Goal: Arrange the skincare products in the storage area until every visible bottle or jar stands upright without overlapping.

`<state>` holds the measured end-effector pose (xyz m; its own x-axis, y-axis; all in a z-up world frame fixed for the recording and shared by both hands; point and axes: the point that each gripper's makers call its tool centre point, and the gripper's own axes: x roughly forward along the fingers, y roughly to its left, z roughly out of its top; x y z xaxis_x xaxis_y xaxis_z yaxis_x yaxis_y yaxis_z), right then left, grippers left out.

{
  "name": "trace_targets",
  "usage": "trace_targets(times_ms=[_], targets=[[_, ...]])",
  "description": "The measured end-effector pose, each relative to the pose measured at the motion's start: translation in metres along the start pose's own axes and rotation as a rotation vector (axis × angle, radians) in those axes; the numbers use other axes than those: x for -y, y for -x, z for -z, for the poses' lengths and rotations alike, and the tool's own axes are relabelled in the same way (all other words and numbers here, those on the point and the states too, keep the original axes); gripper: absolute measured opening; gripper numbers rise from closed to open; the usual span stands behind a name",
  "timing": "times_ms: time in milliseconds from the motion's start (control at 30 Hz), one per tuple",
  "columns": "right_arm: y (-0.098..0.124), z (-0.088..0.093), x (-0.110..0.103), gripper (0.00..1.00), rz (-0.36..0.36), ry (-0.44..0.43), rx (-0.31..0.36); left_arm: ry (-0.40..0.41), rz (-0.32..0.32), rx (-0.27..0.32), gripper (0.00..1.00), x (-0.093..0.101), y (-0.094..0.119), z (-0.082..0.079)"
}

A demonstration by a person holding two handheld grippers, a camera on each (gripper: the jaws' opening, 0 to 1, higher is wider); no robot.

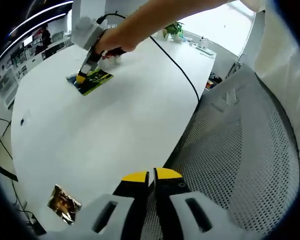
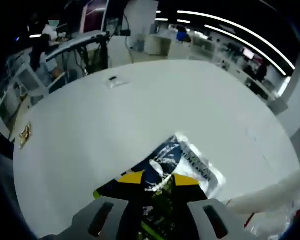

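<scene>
Flat packet (image 1: 92, 81) on the table (image 1: 105, 130), small sachet (image 1: 63, 203) at its near edge beside a mesh chair (image 1: 240, 150).

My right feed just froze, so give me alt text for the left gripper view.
Far across the white table, the right gripper, held by a person's hand, presses on a flat green-and-blue packet. The left gripper, jaws together, hovers at the near edge beside a grey mesh chair; a gold sachet lies nearby.
</scene>
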<state>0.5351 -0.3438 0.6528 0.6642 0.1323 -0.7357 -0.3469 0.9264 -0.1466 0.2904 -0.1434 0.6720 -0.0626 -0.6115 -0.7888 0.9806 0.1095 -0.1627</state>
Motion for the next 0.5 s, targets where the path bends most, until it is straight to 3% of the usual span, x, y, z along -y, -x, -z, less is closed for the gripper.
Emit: trace_targets(times_ms=[100, 267, 500], targets=[[0.021, -0.015, -0.012, 0.20, -0.026, -0.063, 0.115, 0.006, -0.006, 0.013, 0.00, -0.002, 0.001, -0.002], [0.070, -0.009, -0.039, 0.20, -0.073, -0.106, 0.204, 0.005, -0.003, 0.016, 0.00, -0.001, 0.001, -0.003], [0.141, 0.041, -0.085, 0.29, -0.143, -0.160, 0.216, 0.008, -0.007, 0.026, 0.03, -0.002, 0.002, -0.005]])
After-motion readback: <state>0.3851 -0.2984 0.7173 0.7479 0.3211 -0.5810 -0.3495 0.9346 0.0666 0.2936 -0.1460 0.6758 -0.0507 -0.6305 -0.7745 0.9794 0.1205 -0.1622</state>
